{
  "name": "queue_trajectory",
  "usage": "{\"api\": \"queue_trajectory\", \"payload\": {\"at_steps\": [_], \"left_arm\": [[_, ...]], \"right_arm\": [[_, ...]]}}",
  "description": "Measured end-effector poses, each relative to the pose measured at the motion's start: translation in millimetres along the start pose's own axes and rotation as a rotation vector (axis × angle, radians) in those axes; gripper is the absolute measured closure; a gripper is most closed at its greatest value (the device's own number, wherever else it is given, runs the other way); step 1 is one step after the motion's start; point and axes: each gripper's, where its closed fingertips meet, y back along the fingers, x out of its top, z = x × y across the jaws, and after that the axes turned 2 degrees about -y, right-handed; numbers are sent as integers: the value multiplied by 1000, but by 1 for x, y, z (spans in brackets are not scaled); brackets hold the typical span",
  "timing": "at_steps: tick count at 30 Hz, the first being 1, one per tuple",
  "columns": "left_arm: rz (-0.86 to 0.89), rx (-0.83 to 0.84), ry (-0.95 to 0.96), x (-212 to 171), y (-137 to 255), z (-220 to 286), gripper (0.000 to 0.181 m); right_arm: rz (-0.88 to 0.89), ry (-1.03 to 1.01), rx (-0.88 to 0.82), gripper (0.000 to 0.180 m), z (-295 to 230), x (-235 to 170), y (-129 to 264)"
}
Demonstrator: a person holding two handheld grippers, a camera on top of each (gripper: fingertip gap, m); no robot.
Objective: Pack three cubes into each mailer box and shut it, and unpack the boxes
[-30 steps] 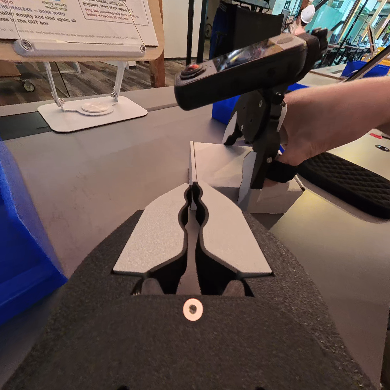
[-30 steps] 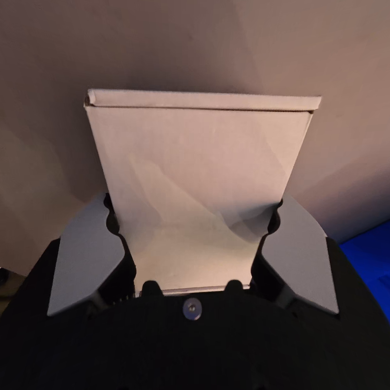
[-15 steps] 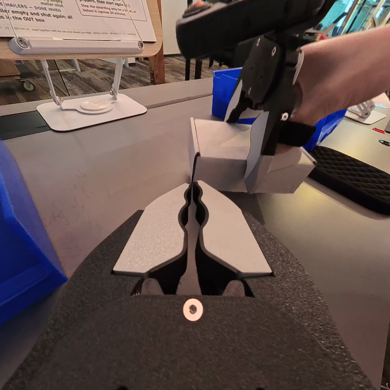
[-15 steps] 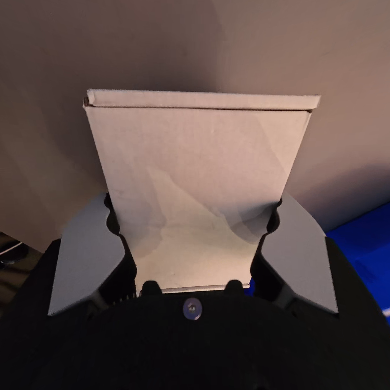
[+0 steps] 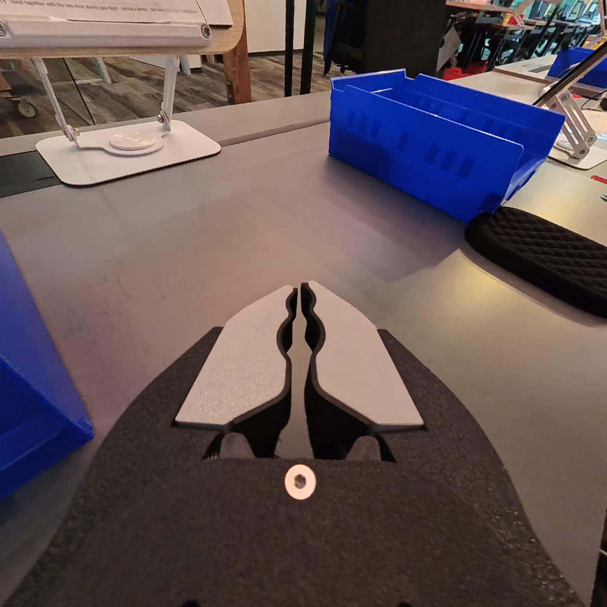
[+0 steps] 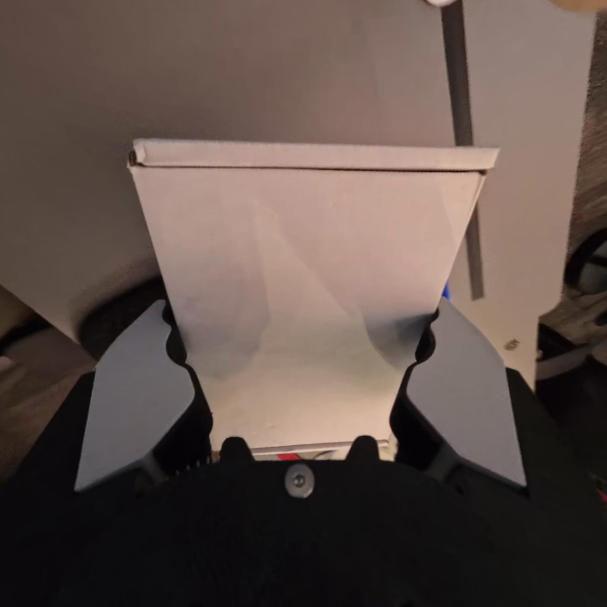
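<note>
Right hand-held gripper (image 6: 300, 331) held the shut white mailer box (image 6: 305, 262) across its two side walls, clear above the grey counter (image 6: 164, 98); left hand-held gripper (image 5: 299, 289), nearly closed, gripped nothing. Thin cardboard looked light and stiff yet crushable; side walls by the folded edges seemed the soundest hold.

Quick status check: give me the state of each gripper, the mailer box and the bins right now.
Left gripper: shut, holding nothing, above the table.
Right gripper: clamped on the box's sides.
Mailer box: lid shut, held.
Far blue bin: upright; contents hidden.
Near blue bin: only a wall visible.
</note>
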Motion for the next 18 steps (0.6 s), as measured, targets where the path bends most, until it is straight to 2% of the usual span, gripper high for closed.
{"api": "queue_trajectory", "payload": {"at_steps": [4, 6, 10, 14, 18], "left_arm": [[-5, -8, 6, 0, -1, 1, 179], [-6, -13, 11, -1, -1, 0, 179], [-4, -21, 20, 1, -3, -1, 178], [-11, -49, 29, 0, -5, 1, 178], [1, -69, -5, 3, -6, 6, 178]], "right_arm": [[20, 78, -30, 41, 54, -45, -24], [-11, 143, -53, 41, 73, -65, -49], [-60, 236, 12, 41, 84, -95, -110], [-67, 293, 66, 41, 84, -102, -145], [-44, 360, 87, 41, 82, -97, -156]]}}
